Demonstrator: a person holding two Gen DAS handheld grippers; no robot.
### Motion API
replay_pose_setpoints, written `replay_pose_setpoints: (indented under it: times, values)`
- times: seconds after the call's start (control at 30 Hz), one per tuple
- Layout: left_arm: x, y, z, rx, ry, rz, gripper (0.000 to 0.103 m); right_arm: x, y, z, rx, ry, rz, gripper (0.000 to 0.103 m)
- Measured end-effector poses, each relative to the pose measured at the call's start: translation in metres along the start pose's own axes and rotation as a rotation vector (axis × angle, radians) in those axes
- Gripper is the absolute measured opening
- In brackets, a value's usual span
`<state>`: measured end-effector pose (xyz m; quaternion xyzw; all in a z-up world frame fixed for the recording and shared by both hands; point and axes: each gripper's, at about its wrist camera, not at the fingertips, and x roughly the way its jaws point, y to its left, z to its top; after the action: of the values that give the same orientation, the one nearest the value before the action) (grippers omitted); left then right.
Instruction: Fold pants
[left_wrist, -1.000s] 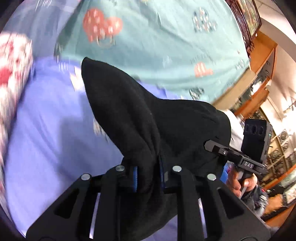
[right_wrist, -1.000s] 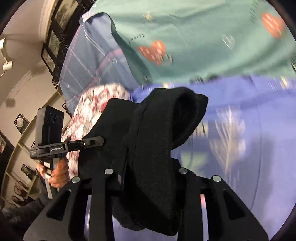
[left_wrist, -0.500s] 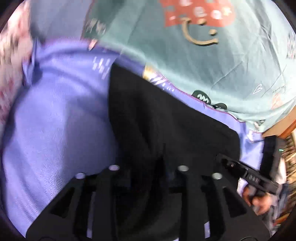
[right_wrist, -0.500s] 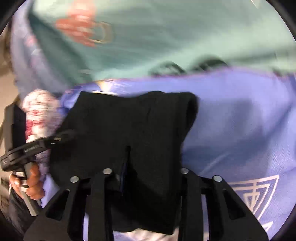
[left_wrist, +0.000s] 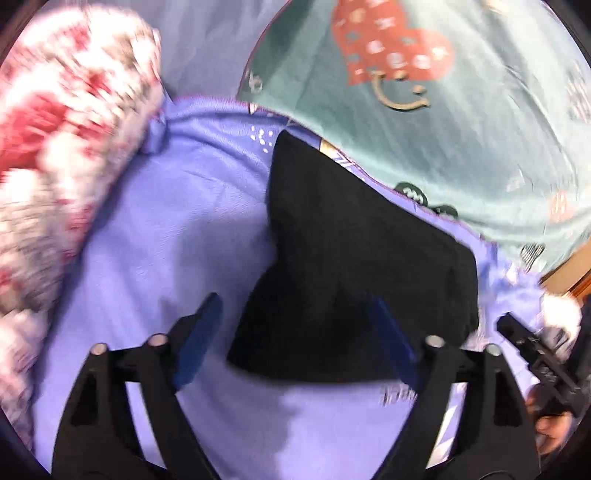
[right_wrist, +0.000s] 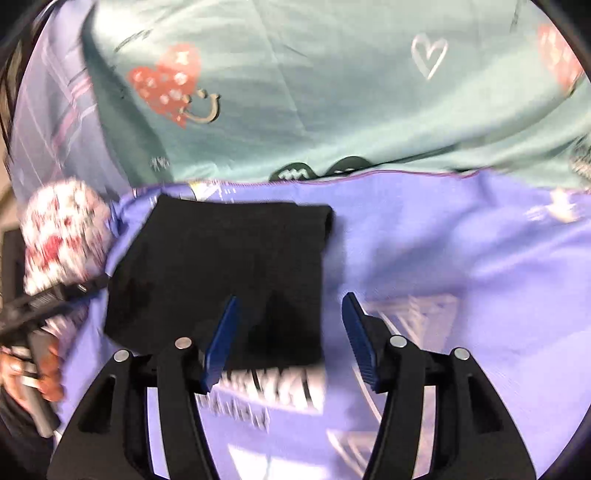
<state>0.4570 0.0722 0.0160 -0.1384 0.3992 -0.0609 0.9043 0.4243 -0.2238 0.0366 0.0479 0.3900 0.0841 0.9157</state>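
Observation:
The black pants (left_wrist: 362, 266) lie folded into a compact rectangle on the purple cloth (left_wrist: 155, 236); they also show in the right wrist view (right_wrist: 221, 273). My left gripper (left_wrist: 291, 314) is open, its blue-padded jaws spread on either side of the pants' near left corner. My right gripper (right_wrist: 290, 306) is open, its jaws spread around the pants' near right corner. Neither holds the fabric. The other gripper's body shows at the right edge of the left wrist view (left_wrist: 543, 365) and the left edge of the right wrist view (right_wrist: 40, 295).
A teal blanket with red hearts (right_wrist: 332, 92) lies just beyond the pants. A red and white floral bundle (left_wrist: 55, 147) sits at the left, seen also in the right wrist view (right_wrist: 62, 236). A white printed pattern (right_wrist: 266, 391) marks the purple cloth near me.
Both grippers carried the pinched pants down onto the purple cloth, then opened and let go. The pants now lie flat and folded.

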Motion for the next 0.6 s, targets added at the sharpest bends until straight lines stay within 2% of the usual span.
replay_pose_setpoints:
  times: [0.07,0.17,0.23,0.43,0.5,0.6]
  values:
    - [-0.019,-0.012,-0.018,0.044,-0.021,0.021,0.092,-0.024,0.005,-0.023,-0.032,-0.017,-0.053,0.068]
    - [-0.049,-0.020,-0.052,0.067,-0.036,0.044,0.093,-0.055,0.014,-0.055,-0.045,-0.074,-0.131,0.079]
    - [-0.068,-0.027,-0.074,0.093,-0.053,0.057,0.095,-0.077,0.020,-0.076,-0.039,-0.110,-0.129,0.084]
    - [-0.116,-0.041,-0.128,0.146,-0.136,0.081,0.099,-0.119,0.042,-0.115,-0.072,-0.191,-0.153,0.091]
    - [-0.125,-0.040,-0.141,0.144,-0.166,0.113,0.101,-0.129,0.046,-0.128,-0.079,-0.213,-0.159,0.092]
    - [-0.130,-0.042,-0.157,0.152,-0.178,0.122,0.101,-0.140,0.050,-0.145,-0.077,-0.250,-0.183,0.092]
